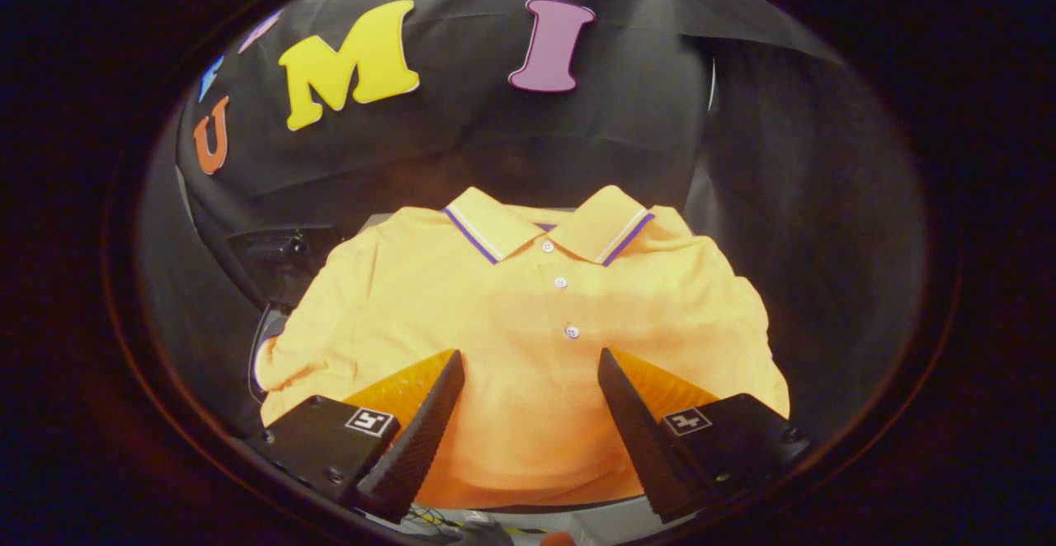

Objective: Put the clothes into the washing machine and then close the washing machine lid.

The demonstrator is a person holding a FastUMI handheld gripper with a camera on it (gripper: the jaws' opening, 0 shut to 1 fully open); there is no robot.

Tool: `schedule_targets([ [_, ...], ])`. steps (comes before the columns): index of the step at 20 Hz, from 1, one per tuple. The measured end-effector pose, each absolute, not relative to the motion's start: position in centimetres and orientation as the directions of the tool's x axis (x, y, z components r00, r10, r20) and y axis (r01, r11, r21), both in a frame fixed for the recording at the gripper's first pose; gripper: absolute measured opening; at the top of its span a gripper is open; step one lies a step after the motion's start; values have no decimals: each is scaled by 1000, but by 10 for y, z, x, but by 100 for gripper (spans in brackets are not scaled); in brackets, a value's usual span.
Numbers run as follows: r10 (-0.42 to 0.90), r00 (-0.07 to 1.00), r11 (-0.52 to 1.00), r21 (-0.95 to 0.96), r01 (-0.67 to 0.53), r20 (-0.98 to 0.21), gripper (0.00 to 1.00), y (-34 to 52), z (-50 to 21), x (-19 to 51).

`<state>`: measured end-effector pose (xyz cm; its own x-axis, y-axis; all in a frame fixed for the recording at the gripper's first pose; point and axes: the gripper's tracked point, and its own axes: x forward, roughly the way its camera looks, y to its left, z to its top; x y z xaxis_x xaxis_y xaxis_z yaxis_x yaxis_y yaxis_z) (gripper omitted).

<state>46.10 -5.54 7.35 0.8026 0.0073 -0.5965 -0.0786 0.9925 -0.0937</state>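
gripper (530, 364): jaws wide apart, nothing between the pads, poised above the shirt front.
fingers (425, 422): black ribbed pads, orange backs; each carries a small square black-and-white marker, a code pattern, not readable text.
shirt (528, 340): yellow polo, laid flat and spread out, lower front between and under the fingers, collar beyond them. Looks like it rests on something grey, barely visible at the shirt's near and far edges.
placket: three white buttons (560, 283) in a line, the nearest just ahead of the fingertips.
collar (549, 228): purple and white stripe trim, points folded down. No brand or logo visible.
dark unit (276, 261): behind the shirt's sleeve, against the black wall. Can't tell what it is.
washer: can't pick it out from here.
risk 1: pinching flat, taut fabric, pads may slide off or catch only the top layer; shirt then unfolds and drags.
risk 2: closing on a button gives a poor grip, slips mid-carry.
risk 3: a one-point grab leaves sleeves hanging; they could snag on the drum rim or get trapped under the lid.
writing: none legible on the shirt or gripper.
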Motion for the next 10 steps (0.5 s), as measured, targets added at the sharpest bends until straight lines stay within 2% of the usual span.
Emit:
schedule_targets([
  [3, -4, 773, 996, -71, -53, -634, 100, -57, 73, 457],
  [5, 12, 744, 994, -71, -81, -668, 100, -51, 74, 457],
  [7, 37, 744, 992, -68, -110, -667, 80, -42, 75, 459],
  [9, 17, 755, 996, -53, -69, -655, 10, -42, 75, 462],
  [10, 5, 752, 996, -67, -66, -659, 6, -42, 74, 460],
])
